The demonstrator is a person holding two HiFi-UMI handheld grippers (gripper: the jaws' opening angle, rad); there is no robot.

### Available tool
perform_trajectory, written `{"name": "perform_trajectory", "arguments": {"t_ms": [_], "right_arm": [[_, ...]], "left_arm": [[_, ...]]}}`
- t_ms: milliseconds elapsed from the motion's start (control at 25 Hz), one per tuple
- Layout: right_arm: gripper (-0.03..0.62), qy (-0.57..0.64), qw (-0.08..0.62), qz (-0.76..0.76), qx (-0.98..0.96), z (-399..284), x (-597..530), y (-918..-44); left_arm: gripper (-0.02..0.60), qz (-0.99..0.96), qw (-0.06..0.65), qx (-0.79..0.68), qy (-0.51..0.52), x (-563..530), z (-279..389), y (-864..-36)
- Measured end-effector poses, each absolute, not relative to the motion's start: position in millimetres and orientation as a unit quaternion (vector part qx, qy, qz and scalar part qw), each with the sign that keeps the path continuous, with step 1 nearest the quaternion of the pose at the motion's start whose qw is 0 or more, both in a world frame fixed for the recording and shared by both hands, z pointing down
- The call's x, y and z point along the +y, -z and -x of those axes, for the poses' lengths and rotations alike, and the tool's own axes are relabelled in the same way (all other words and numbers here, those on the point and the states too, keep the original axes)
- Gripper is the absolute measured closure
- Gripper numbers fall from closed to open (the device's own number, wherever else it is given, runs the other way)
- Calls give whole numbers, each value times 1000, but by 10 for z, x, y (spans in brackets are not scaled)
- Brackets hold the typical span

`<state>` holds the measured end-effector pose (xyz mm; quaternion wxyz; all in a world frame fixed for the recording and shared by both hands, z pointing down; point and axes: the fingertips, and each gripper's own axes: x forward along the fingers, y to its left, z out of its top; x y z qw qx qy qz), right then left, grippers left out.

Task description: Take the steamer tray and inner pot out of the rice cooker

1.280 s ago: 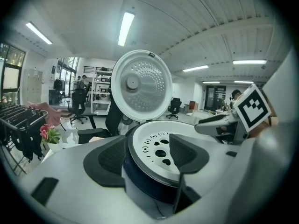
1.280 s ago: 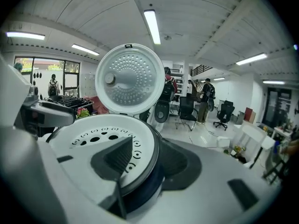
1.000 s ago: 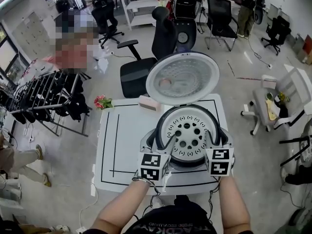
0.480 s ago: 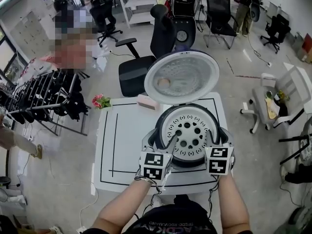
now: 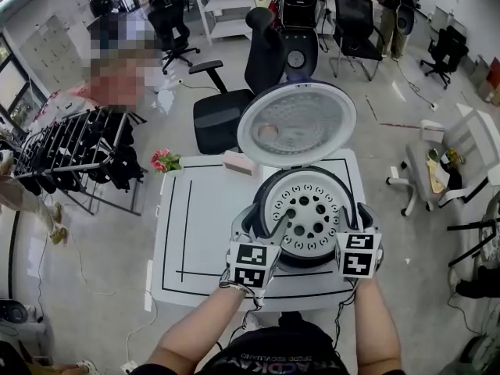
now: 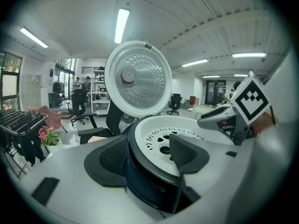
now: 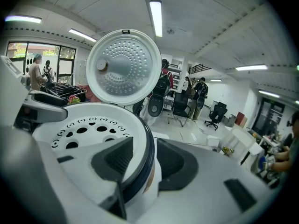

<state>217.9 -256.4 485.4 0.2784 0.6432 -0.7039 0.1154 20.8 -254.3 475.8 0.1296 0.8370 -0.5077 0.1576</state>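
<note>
The white rice cooker (image 5: pixel 366 226) stands on the table with its lid (image 5: pixel 297 123) swung up. The white perforated steamer tray (image 5: pixel 308 209) (image 6: pixel 173 129) (image 7: pixel 88 120) rests on the dark blue inner pot (image 6: pixel 140 169) (image 7: pixel 147 162). My left gripper (image 5: pixel 269 226) (image 6: pixel 147 146) straddles the near left rim, one pad outside the pot wall and one on the tray, pressed together on it. My right gripper (image 5: pixel 349 223) (image 7: pixel 145 155) straddles the near right rim the same way. Its jaws have just been closing, with the rim between them.
The white table (image 5: pixel 203 225) carries black outline markings, and a pink box (image 5: pixel 238 165) lies at its far edge. Flowers (image 5: pixel 165 162) stand on the floor to the left, and a black office chair (image 5: pixel 226 116) is behind the table. People and other chairs are further back.
Both grippers stay at the pot's rim. The right gripper's marker cube sits slightly further right than a second ago. Pot and tray look unmoved.
</note>
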Motion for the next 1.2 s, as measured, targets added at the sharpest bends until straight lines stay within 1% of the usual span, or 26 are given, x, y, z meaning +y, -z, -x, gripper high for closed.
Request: {"name": "perform_trajectory", "arguments": {"t_ms": [280, 560, 960, 1040, 1120, 1200], "right_arm": [[448, -92, 289, -647, -700, -2157, -2560, -4843], [462, -120, 274, -644, -704, -2155, -2572, -4898], [462, -57, 338, -634, -693, -2123, -2585, -4832], [475, -30, 351, -634, -688, -2109, -2573, -4781], [505, -5, 357, -637, -683, -2082, -2567, -4727], [505, 12, 359, -642, -678, -2074, -2560, -4679]], "left_arm": [[296, -835, 130, -510, -161, -2537, -199, -4761], [298, -826, 126, -519, -180, -2598, -215, -4815], [313, -815, 99, -531, -210, -2591, -239, -4810], [313, -815, 96, -533, -207, -2582, -247, -4794], [313, -816, 96, -533, -202, -2581, -242, -4779], [313, -817, 96, -533, -199, -2579, -238, -4766]]}}
